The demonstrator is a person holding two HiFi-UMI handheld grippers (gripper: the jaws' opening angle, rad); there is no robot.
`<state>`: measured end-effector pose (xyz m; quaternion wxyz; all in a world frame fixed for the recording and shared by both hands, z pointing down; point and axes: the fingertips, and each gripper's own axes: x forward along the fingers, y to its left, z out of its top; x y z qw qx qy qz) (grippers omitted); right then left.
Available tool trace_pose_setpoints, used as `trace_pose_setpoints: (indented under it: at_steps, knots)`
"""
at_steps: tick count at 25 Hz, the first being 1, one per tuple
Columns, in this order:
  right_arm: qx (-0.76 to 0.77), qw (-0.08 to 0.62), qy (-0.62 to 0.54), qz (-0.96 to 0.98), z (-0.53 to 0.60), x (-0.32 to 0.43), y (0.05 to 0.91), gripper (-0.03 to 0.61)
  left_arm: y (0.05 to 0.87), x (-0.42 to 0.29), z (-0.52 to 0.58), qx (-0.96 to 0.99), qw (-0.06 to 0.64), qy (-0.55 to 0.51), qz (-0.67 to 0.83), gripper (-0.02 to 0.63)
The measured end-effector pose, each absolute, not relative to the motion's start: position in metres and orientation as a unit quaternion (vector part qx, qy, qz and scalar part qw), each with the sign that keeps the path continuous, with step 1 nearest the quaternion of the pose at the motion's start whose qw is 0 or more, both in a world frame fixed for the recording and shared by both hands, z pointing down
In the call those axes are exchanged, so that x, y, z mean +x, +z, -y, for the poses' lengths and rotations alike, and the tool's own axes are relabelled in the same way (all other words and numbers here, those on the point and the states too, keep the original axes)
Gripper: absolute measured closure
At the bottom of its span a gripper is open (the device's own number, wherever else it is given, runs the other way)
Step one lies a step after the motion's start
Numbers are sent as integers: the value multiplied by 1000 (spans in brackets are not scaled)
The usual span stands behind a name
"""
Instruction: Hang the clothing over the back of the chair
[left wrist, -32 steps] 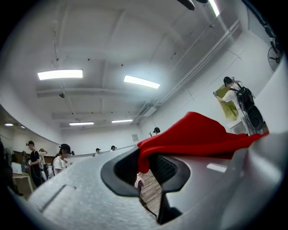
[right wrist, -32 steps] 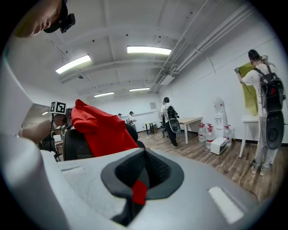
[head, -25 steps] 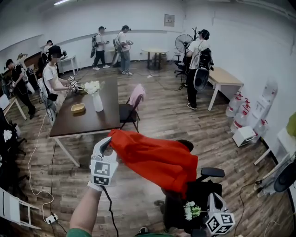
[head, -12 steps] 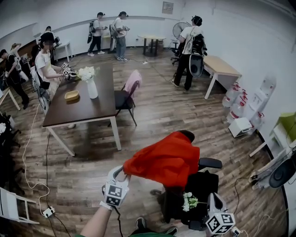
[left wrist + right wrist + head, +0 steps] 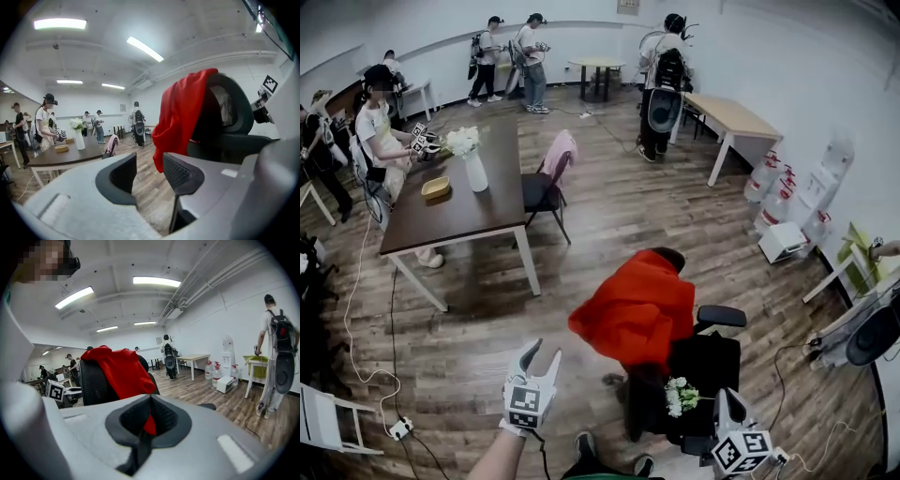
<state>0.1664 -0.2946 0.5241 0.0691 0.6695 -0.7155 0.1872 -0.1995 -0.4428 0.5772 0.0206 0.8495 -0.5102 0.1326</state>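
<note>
So, room: wood floor (image 5: 609,216), long dark table (image 5: 492,211) upper left, people busy in the background. None of it is in play.
chair (image 5: 708,366): black office chair, close below the head camera, armrest out to the right.
garment (image 5: 633,309): red, draped over the top of the chair back. The bulk hangs down the far side and the dark headrest pokes out above it. Nothing holds it.
left gripper (image 5: 540,351): low and left of the chair, well apart from the garment. Jaws have just been opening and stand apart, only floor between them.
right gripper (image 5: 150,401): down by the seat, lower right. Tips are together. The red sliver in the slot behind them reads as cloth seen beyond, not gripped, since the head view shows this gripper clear of the garment.
flowers (image 5: 680,398): small white bunch near the seat, just beside the right gripper. Can't tell what it rests on.
change: a second ago the left gripper carried the garment aloft by one edge. Half a second ago it was pinched low at the corner with the cloth already on the back. Now it is released.
meaning: hang looks done, both tools are off the cloth.
risk: drape looks lopsided, with more cloth bunched to one side, so it could slide. Worth a check before closing out.
</note>
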Motion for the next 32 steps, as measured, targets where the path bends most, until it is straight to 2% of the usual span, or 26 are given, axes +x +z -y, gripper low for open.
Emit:
trace_pose_setpoints:
  at_steps: [5, 9, 20, 32]
  knots:
    - [635, 45, 133, 759, 295, 162, 494, 584, 509, -202, 416, 832, -8, 67, 551, 517]
    - [610, 23, 85, 787, 283, 169, 469, 584, 467, -178, 381, 823, -23, 33, 567, 557]
    - [571, -14, 46, 820, 215, 238, 455, 584, 450, -80, 289, 812, -37, 46, 580, 561]
    - [558, -16, 10, 830, 169, 295, 443, 584, 425, -5, 236, 813, -56, 25, 579, 561]
